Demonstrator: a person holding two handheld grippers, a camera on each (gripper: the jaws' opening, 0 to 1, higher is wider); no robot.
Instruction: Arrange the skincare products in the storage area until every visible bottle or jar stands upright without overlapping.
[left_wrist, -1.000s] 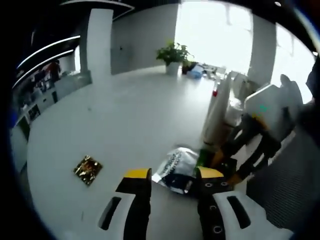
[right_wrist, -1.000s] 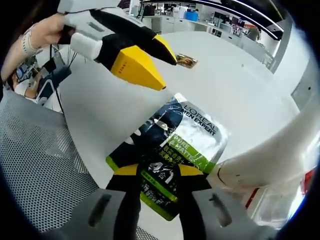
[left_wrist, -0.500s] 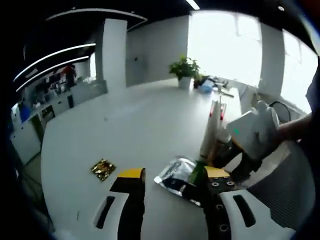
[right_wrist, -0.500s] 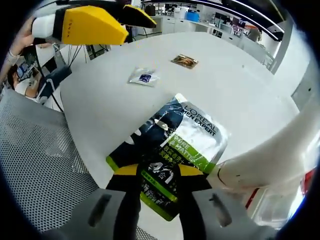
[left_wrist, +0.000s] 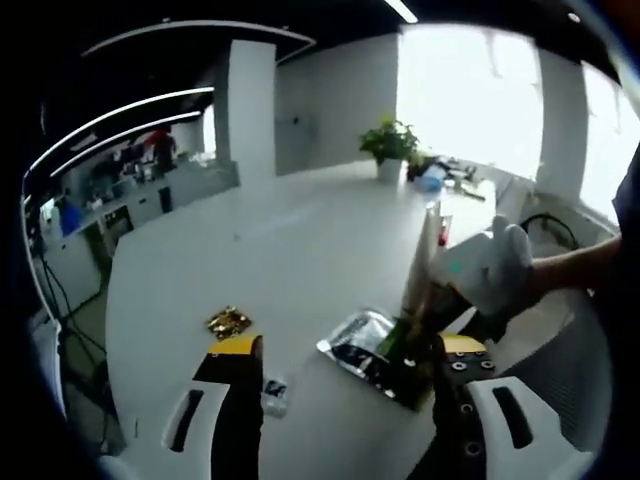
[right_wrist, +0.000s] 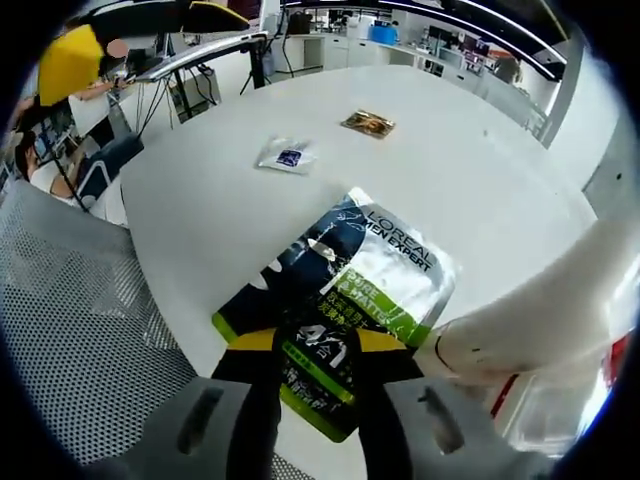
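Nearest, in the right gripper view, the right hand-held gripper pinches the near edge of a flat green, black and silver sachet lying on the white table, beside a pale tube that lies on its side. The sachet is judged light, limp and slick-skinned; a grip at a sealed edge should suit it, since the middle would buckle. In the left gripper view, the left hand-held gripper hangs above the table with jaws spread and nothing between them. Farther out lie a small white packet and a gold packet. The tabletop appears smooth, so flat packs may slide. Beyond: mesh chair, potted plant, bright windows.
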